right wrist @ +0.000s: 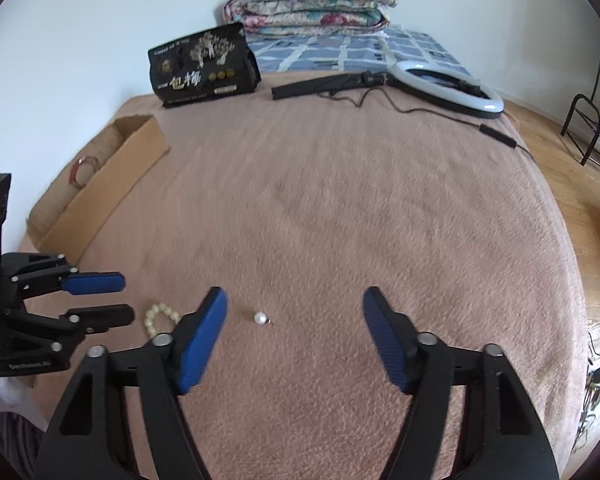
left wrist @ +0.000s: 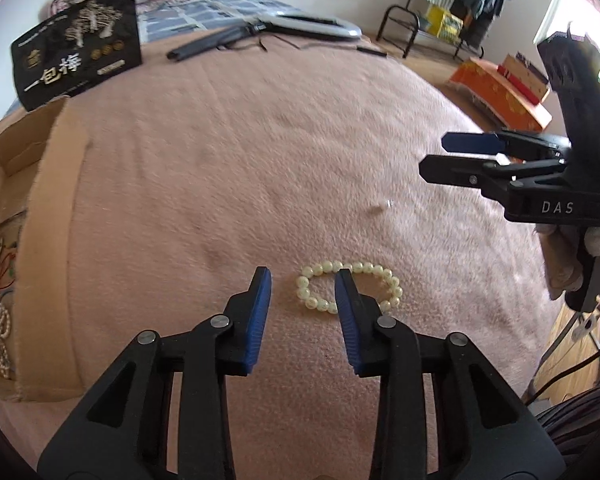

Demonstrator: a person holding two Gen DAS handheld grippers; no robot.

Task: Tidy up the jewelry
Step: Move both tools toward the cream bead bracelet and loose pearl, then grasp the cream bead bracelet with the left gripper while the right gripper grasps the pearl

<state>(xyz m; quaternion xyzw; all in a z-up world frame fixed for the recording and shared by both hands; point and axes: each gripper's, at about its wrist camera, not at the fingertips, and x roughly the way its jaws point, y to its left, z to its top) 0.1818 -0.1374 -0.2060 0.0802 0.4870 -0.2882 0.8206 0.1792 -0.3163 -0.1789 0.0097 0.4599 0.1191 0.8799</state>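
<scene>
So I've got both sets of jaws spread open over the bed [right wrist: 339,208], which has a pinkish-brown blanket on it, and neither is gripping anything. My left gripper [left wrist: 303,280] is low over the bead bracelet [left wrist: 349,287], a cream-coloured loop lying flat near the bed's front edge; my right-side finger [left wrist: 345,300] sits over the middle of the loop and hides part of it, while the other finger is just to the bracelet's left on bare blanket. My right gripper [right wrist: 296,300] is open wider, and a single loose pearl [right wrist: 260,317] lies on the blanket between its fingers, closer to the left one, touching neither. From the right wrist view the bracelet [right wrist: 160,318] peeks out just left of my finger, with the left gripper [right wrist: 124,298] beside it. Along the bed's left edge there's a cardboard box [left wrist: 48,216] with some pearl strands and red cord in it. At the far end there's a black package [right wrist: 202,66], a ring light [right wrist: 447,84] and a folded quilt [right wrist: 307,2].
</scene>
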